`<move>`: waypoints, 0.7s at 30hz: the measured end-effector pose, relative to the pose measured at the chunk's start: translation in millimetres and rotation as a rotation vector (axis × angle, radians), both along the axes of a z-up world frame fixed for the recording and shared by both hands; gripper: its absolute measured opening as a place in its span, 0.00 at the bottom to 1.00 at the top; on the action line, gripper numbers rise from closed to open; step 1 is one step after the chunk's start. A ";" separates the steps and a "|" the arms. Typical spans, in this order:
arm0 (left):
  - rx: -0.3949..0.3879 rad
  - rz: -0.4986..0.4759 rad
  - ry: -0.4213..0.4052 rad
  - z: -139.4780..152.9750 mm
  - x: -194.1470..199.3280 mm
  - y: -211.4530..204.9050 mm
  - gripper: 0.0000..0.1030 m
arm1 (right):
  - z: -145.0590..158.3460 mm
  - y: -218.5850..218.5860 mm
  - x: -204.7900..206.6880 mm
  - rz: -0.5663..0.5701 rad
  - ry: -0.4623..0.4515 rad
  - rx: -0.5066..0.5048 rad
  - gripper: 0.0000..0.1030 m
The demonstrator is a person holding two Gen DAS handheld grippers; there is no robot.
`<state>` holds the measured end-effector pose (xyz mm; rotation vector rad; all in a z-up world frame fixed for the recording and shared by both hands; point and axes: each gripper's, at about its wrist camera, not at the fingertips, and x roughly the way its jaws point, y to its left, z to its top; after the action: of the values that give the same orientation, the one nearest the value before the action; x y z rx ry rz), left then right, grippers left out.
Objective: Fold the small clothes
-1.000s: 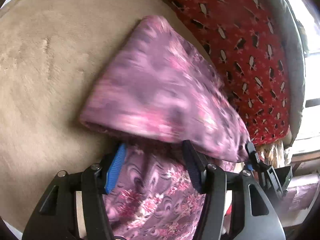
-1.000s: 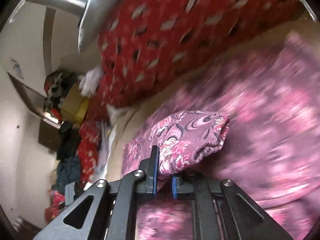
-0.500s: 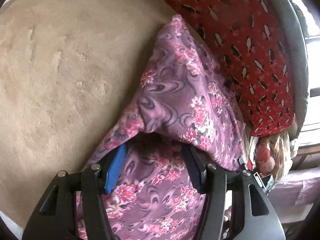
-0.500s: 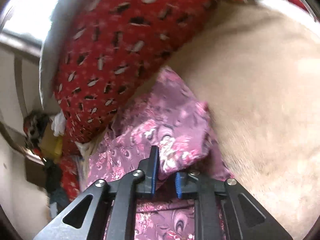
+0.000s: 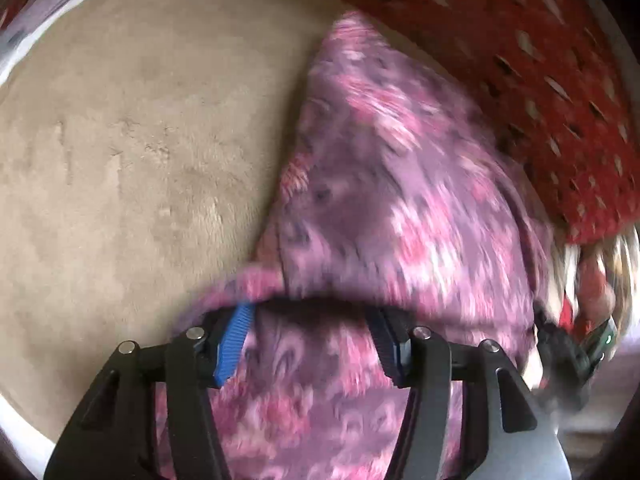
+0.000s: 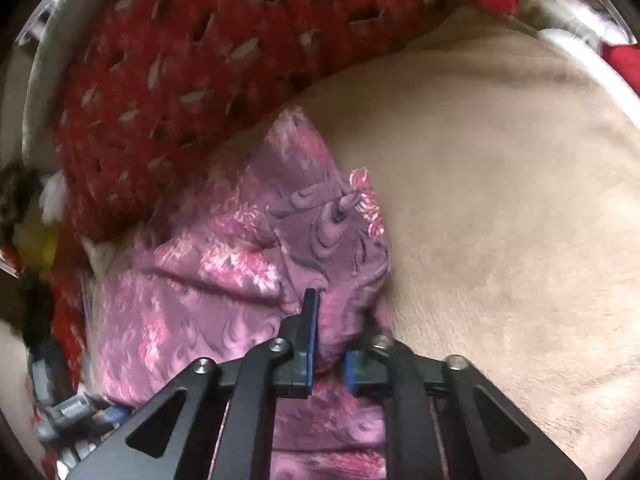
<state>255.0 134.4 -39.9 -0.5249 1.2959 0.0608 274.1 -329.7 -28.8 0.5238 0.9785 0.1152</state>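
Note:
A purple garment with a pink flower print (image 5: pixel 400 184) lies bunched on a beige plush surface (image 5: pixel 128 152), against a red patterned cushion. My left gripper (image 5: pixel 312 320) is open, its jaws wide apart, and a fold of the garment drapes over its fingertips. My right gripper (image 6: pixel 332 344) is shut on a bunched fold of the same garment (image 6: pixel 248 256), which spreads out to the left of it. The other gripper shows at the right edge of the left wrist view (image 5: pixel 568 356).
A red cushion with a white and black print (image 5: pixel 540 60) borders the garment, also in the right wrist view (image 6: pixel 180 60). The beige surface (image 6: pixel 500 220) stretches away from the garment. Clutter of clothes and small items (image 6: pixel 52 400) lies beyond the surface edge.
The garment has been swung from a lifted spread down onto the beige surface. The right gripper has carried its fold over toward the cushion side; the left jaws stay open under the cloth.

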 end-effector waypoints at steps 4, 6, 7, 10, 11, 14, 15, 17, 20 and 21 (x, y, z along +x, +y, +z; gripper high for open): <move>-0.083 0.006 -0.156 35.3 -19.0 -7.0 0.52 | 40.4 1.2 -37.2 0.019 -0.183 -0.002 0.17; -0.002 -0.025 -0.183 39.6 -7.8 -21.6 0.55 | 37.4 11.2 -39.7 0.053 -0.177 -0.018 0.38; 0.090 -0.043 -0.159 31.6 3.3 -31.2 0.55 | 24.1 19.5 -37.9 0.085 -0.129 -0.027 0.44; 0.223 -0.099 -0.002 -12.4 32.5 -49.3 0.56 | -18.3 40.8 -28.7 0.180 0.041 -0.101 0.46; 0.243 -0.101 -0.002 -18.0 32.1 -52.0 0.57 | -7.8 47.0 -37.5 0.192 -0.030 -0.165 0.44; 0.222 -0.093 -0.045 -7.5 15.8 -56.7 0.57 | 9.4 55.3 -54.5 0.239 -0.035 -0.192 0.46; 0.202 -0.098 -0.029 -11.6 8.2 -57.6 0.57 | 12.5 54.4 -64.5 0.257 -0.052 -0.173 0.44; 0.241 -0.118 -0.032 -18.2 -10.0 -62.5 0.58 | 1.9 55.0 -78.9 0.274 0.010 -0.199 0.44; 0.308 -0.146 -0.049 -13.9 -32.0 -74.5 0.58 | -10.5 46.7 -104.3 0.272 0.042 -0.213 0.44; 0.310 -0.159 -0.042 -12.6 -40.2 -76.9 0.58 | -8.5 45.7 -111.5 0.270 0.049 -0.210 0.44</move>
<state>214.8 57.5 -52.5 -0.1574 1.2543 0.1154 162.6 -284.0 -37.3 0.2014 1.0921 0.2391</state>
